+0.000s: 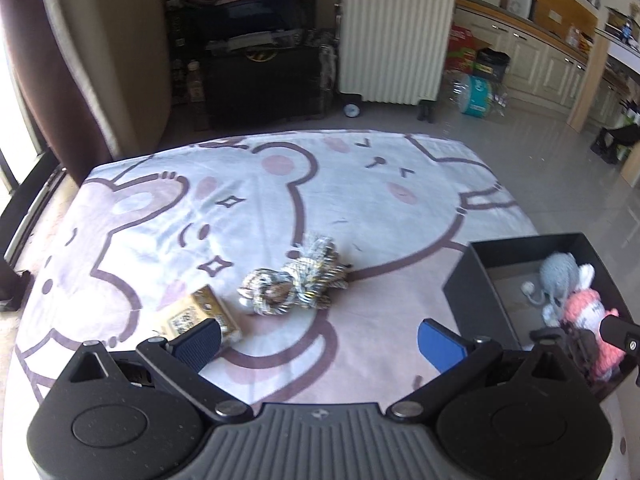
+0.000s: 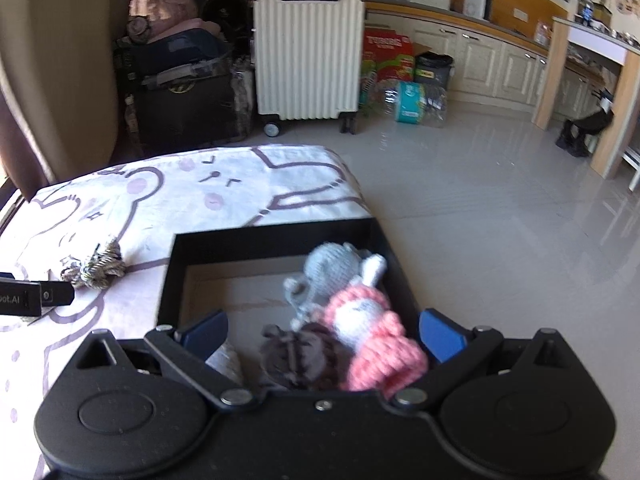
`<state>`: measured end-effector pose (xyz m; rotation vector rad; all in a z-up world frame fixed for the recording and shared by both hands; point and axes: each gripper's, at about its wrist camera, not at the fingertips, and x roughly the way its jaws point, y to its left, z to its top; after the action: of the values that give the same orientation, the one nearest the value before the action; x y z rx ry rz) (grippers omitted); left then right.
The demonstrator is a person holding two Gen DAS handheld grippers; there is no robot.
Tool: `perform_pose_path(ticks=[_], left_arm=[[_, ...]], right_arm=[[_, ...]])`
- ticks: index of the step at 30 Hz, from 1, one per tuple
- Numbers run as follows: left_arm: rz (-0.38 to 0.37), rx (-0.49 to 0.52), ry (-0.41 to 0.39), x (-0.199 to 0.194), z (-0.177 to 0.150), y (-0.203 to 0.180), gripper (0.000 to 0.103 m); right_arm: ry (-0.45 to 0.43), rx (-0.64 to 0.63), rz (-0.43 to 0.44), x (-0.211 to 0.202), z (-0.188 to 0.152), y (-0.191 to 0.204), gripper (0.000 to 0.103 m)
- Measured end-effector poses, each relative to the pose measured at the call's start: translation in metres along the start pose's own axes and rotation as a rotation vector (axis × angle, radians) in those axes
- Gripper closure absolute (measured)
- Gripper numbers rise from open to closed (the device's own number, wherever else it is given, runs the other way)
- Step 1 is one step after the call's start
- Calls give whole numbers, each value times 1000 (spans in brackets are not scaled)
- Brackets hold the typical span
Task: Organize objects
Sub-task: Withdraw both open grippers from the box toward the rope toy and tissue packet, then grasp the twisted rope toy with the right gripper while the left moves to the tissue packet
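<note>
Your left gripper [image 1: 322, 340] hovers over the bear-print cloth [image 1: 256, 208] with its blue ribbed pads spread wide and nothing between them, and your right gripper [image 2: 324, 334] hangs above the near end of the black box [image 2: 276, 240], its jaws likewise apart and closed on nothing. Take that box as your landmark: it is a rigid, square-cornered open tray with matt black walls and a pale cardboard-coloured floor, sitting at the cloth's right edge. Inside it, against the right wall, lie three soft knitted toys: a grey crocheted toy [image 2: 330, 266] at the far end with a white limb beside it, a pink and white crocheted doll [image 2: 372, 320] touching it on the near side, and a dark brown knitted toy [image 2: 298, 354], rounded and ribbed, just left of the pink one at the near wall. Left of the box, out on the cloth and apart from its wall, rests a silvery tinsel bundle [image 1: 298, 280], coiled and bristly with glinting strands. Further left of the box, just beside the bundle, lies a small flat packet [image 1: 200, 312], gold and rectangular with a printed code on its face, partly under your left gripper's left pad. The cloth is smooth white fabric with pink patches and brown cartoon outlines
</note>
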<state>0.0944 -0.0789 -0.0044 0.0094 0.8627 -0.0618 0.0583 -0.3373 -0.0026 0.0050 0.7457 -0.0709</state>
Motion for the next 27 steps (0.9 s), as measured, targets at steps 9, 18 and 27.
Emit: perform_pose_path(ticks=[9,18,27], left_arm=[[69,-87,-20,-2,6,43,0],[134,-166,-26,-3,4,86,0],[175,-215,-21,0,-1,113,0]], right_arm=[[-15,-105,111,13,25,55,0],[-31,-150,195,17,42,95,0],[-27,-144,255,28,51,118,0]])
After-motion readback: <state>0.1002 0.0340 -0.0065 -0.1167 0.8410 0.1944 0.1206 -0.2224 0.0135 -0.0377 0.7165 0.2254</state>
